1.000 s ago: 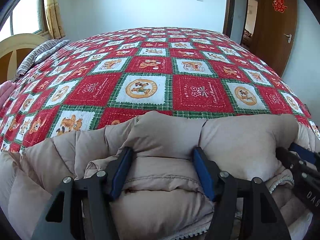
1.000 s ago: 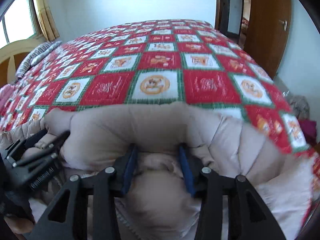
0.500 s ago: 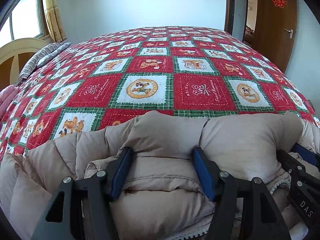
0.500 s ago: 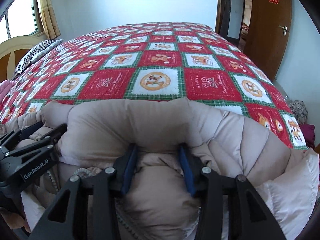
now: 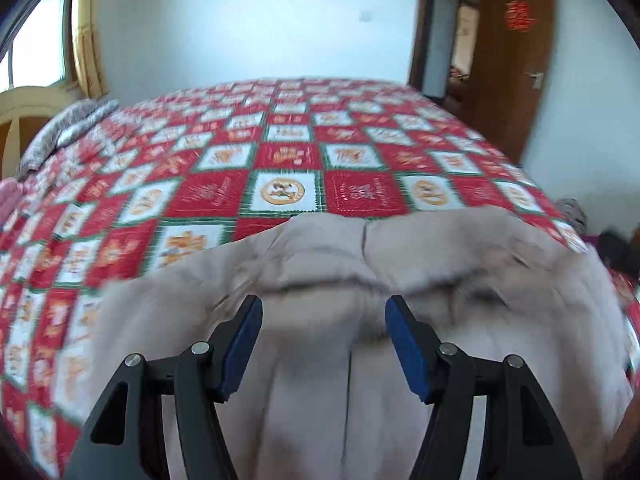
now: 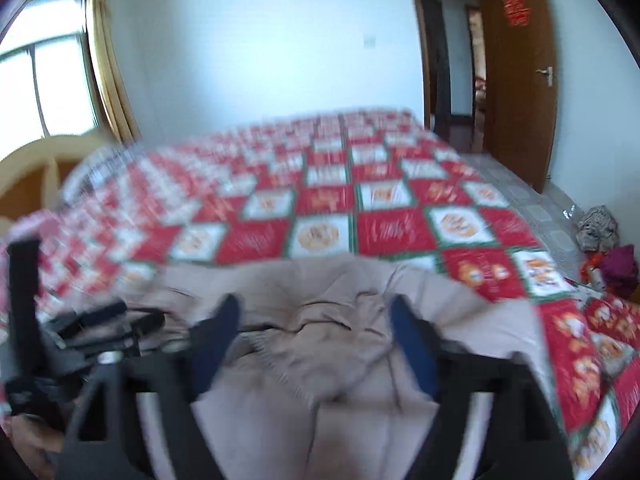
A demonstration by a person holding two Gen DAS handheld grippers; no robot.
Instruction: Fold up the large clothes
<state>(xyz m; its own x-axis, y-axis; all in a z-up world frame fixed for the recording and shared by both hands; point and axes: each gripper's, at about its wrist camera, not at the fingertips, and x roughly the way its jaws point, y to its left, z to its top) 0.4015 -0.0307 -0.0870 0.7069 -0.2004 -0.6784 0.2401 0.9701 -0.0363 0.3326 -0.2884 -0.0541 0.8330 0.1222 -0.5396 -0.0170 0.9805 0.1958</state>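
A beige padded jacket [image 5: 400,280] lies folded at the near edge of the bed; it also shows in the right wrist view [image 6: 328,304]. My left gripper [image 5: 324,320] is open, its blue pads [image 5: 244,340] apart above the jacket with nothing between them. My right gripper [image 6: 316,328] is open too, raised over the jacket's ribbed edge. The left gripper shows at the left of the right wrist view [image 6: 100,328]. Both views are blurred by motion.
The bed's red, white and green patchwork quilt [image 5: 288,160] stretches away ahead. A brown door [image 6: 516,72] stands at the right, a window with curtain [image 6: 60,80] at the left. Clothes lie on the floor [image 6: 600,228] at the right.
Both grippers have let go of the jacket, opened wider and lifted up and back. The jacket stays on the bed.
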